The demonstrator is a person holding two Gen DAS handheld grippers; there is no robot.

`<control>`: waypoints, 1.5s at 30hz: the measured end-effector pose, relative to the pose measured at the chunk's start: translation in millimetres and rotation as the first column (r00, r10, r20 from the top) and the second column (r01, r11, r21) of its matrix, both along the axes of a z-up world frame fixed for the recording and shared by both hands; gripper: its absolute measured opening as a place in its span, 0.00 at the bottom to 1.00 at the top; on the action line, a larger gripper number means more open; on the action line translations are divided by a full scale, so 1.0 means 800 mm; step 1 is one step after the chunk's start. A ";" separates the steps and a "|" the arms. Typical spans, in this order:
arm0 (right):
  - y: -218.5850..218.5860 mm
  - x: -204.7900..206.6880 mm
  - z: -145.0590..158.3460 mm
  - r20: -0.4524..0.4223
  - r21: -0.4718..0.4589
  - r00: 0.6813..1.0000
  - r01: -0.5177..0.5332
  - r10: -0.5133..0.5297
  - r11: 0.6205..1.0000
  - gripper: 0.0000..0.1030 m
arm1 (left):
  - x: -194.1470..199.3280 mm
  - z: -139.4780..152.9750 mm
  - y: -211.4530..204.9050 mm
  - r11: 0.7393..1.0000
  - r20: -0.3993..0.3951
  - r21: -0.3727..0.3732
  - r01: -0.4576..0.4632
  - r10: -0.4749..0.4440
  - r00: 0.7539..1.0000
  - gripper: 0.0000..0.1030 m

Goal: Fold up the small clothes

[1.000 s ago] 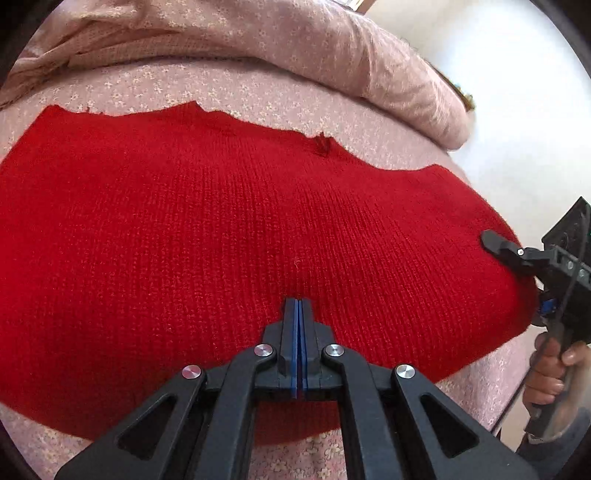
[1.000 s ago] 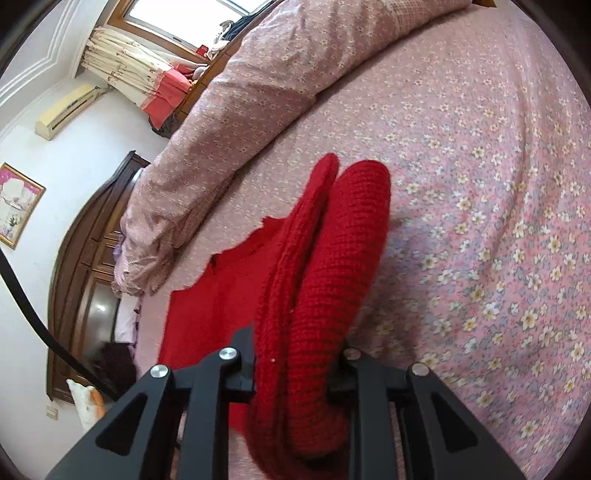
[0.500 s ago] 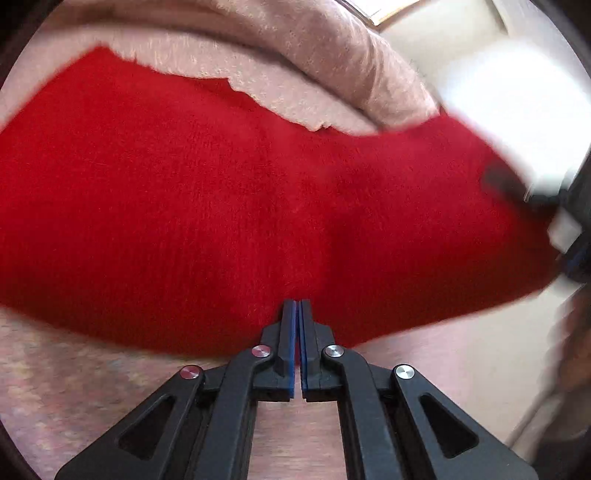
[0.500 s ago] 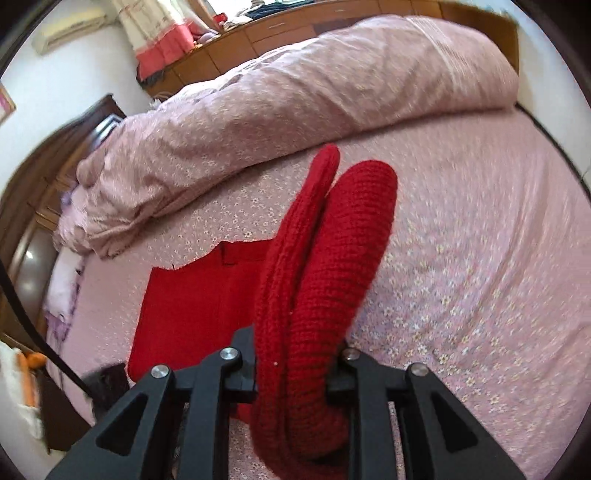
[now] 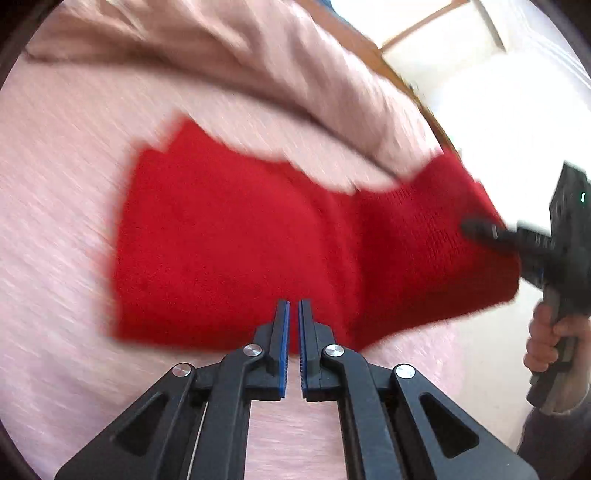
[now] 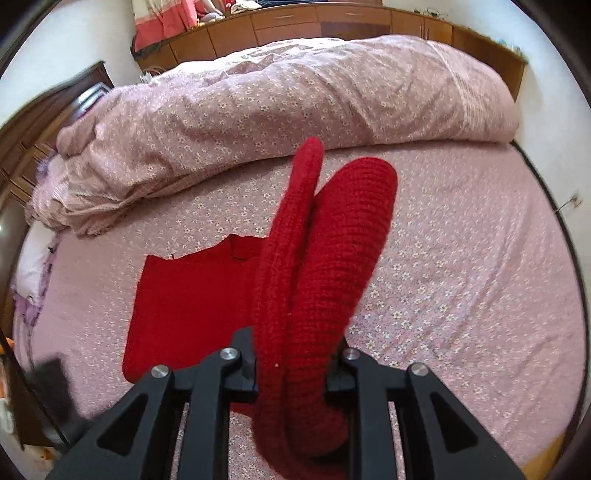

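A red knit sweater (image 5: 221, 240) lies flat on the pink floral bed sheet (image 5: 55, 258), and its right part is lifted off the bed. My right gripper (image 6: 295, 350) is shut on a thick doubled fold of that sweater (image 6: 332, 258), which hides its fingertips. The flat remainder (image 6: 192, 306) spreads out to the left below it. In the left wrist view the right gripper (image 5: 480, 232) bites the raised red edge, with a person's hand (image 5: 550, 339) on its handle. My left gripper (image 5: 294, 314) hovers at the sweater's near edge, pads a sliver apart and holding nothing.
A rolled pink floral duvet (image 6: 295, 103) runs along the far side of the bed. Behind it stand wooden cabinets (image 6: 332, 22), and a dark wooden headboard (image 6: 22, 147) is at the left. Bare sheet (image 6: 461, 277) stretches to the right of the sweater.
My left gripper has pulled back off the sweater, which now looks smaller and farther. The right gripper has risen and rolled with the red fold still in it, lifting the sweater's right side.
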State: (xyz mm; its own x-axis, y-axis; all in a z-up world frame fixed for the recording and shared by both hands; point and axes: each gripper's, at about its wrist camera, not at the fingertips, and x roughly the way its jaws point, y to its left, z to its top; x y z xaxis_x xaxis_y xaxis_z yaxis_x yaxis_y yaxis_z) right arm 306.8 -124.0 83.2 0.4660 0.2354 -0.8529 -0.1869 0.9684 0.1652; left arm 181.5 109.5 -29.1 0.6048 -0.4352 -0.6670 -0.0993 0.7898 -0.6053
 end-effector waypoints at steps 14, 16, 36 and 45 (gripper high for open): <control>0.225 -0.023 -0.003 0.042 -0.229 0.997 -0.050 0.061 0.972 0.20 | -0.089 -0.020 0.203 0.974 -0.011 -0.118 -0.191 0.191 0.981 0.00; 0.257 -0.033 -0.019 0.043 -0.160 0.997 -0.060 0.068 0.985 0.20 | -0.102 -0.026 0.214 0.972 -0.020 -0.129 -0.198 0.197 0.980 0.00; 0.132 -0.119 -0.049 0.301 0.066 0.930 -0.239 0.209 0.969 0.59 | -0.077 -0.018 0.183 0.965 0.067 -0.257 -0.053 0.072 0.995 0.64; 0.021 -0.153 -0.126 0.358 -0.051 0.900 -0.248 0.249 0.967 0.62 | -0.008 -0.060 0.151 0.915 -0.038 -0.396 -0.079 0.070 0.997 0.73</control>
